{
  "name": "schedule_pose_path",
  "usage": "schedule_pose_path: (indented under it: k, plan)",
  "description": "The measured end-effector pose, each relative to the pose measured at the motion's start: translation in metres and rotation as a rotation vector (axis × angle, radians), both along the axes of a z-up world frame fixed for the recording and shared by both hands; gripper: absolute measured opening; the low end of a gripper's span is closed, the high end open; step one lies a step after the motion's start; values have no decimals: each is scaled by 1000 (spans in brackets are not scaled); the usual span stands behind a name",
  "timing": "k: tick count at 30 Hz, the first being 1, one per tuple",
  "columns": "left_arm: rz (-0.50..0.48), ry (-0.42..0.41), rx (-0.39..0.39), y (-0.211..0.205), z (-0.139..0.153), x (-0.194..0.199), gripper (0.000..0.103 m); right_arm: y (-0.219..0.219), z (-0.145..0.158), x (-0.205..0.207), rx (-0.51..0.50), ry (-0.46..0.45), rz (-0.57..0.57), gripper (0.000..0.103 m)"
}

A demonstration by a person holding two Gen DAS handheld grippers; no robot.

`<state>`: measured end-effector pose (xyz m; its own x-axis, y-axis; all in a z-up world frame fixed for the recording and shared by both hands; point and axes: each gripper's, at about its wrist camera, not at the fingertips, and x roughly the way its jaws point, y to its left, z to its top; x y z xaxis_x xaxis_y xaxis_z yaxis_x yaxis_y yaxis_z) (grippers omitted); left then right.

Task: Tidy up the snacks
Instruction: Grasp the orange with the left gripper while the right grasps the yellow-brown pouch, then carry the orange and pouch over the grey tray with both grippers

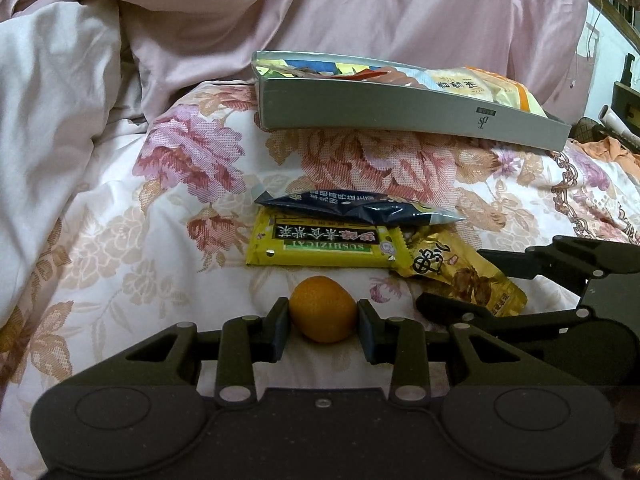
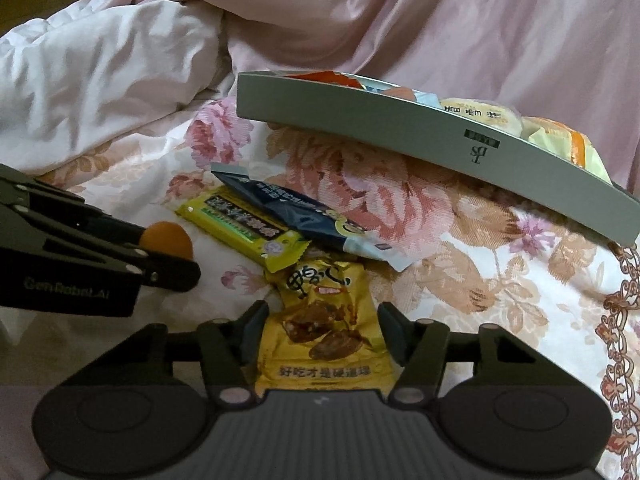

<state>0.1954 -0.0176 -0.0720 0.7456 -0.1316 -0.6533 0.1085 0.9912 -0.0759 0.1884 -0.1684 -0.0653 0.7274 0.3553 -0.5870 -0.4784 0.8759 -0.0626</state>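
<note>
A small orange fruit [image 1: 322,309] sits on the flowered bedspread between the fingers of my left gripper [image 1: 323,322], which touch it on both sides. It also shows in the right wrist view [image 2: 168,239]. My right gripper [image 2: 323,326] is open and straddles a gold nut snack packet [image 2: 324,336], also in the left wrist view [image 1: 460,272]. A yellow-green packet [image 1: 324,242] and a dark blue packet [image 1: 356,205] lie just beyond. A grey box [image 1: 400,110] holds several snack packets farther back.
The flowered bedspread [image 1: 160,240] covers the bed. A pink quilt [image 1: 360,12] is bunched up behind the box, and a white quilt [image 1: 52,100] lies at the left. Furniture and an orange cloth [image 1: 608,148] sit at the far right.
</note>
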Motion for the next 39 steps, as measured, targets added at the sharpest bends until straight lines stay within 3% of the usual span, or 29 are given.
schedule_pose_path:
  k: [14, 22, 28, 32, 39]
  plan:
    - [5, 4, 14, -7, 7, -13, 37, -3, 12, -17, 12, 127, -32, 55]
    - [31, -5, -3, -7, 21, -35, 37, 17, 12, -55, -237, -45, 24, 51]
    - [43, -47, -14, -13, 41, -50, 37, 22, 14, -81, -360, -154, 52, 51]
    - [59, -70, -20, -18, 53, -58, 37, 17, 25, -90, -371, -215, 30, 51]
    - [68, -107, -13, -34, 75, -58, 37, -3, 57, -101, -290, -300, -38, 51]
